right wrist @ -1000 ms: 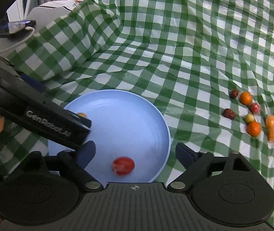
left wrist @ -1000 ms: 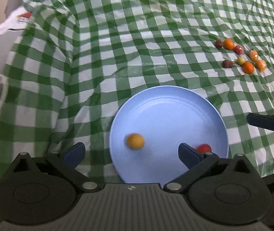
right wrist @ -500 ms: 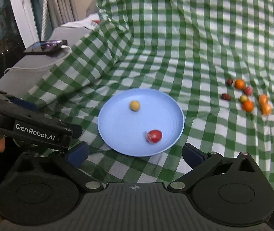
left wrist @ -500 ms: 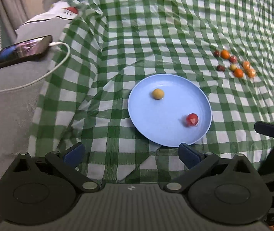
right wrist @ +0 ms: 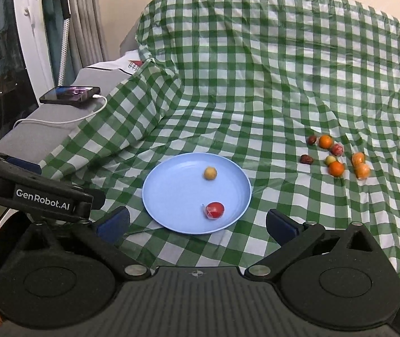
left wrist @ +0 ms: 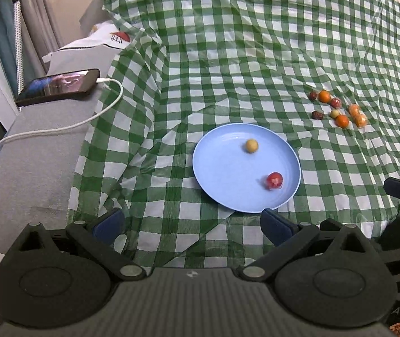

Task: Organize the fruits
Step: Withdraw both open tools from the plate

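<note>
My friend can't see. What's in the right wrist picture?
A blue plate on a green checked cloth holds a yellow fruit and a red fruit. More small fruits lie beyond. The open right hand-held gripper frames the bottom.

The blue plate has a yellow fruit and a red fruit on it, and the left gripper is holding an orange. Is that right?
Not quite. The left gripper is open and holds nothing, as the left wrist view shows. The blue plate does hold the yellow fruit and the red fruit.

left gripper [left wrist: 191, 224]: jaws wide apart, empty, angled downward | right gripper [right wrist: 197, 226]: jaws spread fully, empty (left gripper's body beside it, a fingertip at the frame's left edge)
</note>
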Demonstrator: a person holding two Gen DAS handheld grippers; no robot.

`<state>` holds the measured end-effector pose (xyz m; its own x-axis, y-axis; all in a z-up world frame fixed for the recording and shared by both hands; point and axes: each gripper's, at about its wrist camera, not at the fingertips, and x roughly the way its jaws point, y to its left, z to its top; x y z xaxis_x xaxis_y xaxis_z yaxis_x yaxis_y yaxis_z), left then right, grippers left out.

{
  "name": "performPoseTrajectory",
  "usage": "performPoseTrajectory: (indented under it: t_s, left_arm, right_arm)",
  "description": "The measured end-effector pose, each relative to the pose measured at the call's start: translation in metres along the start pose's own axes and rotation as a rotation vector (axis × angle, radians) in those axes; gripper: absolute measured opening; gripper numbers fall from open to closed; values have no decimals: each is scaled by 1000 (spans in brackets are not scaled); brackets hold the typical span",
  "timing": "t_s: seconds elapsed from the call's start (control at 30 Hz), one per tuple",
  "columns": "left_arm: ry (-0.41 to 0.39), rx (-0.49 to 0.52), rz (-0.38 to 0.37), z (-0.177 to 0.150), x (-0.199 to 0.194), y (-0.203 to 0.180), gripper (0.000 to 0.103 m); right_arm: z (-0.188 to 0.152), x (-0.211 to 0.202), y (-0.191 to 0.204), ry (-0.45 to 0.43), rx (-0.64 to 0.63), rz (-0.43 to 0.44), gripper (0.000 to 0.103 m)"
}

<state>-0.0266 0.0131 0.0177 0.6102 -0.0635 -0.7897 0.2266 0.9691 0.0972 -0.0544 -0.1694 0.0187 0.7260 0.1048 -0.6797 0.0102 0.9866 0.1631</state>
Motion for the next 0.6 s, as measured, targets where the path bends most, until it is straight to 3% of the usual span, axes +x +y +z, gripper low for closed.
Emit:
performPoseTrajectory:
  t_s: [0.6]
  left_arm:
    - [-5,-7,-4,-3,-4,3,103]
  right_arm:
    - [-5,-7,2,-11,-5,-2,102]
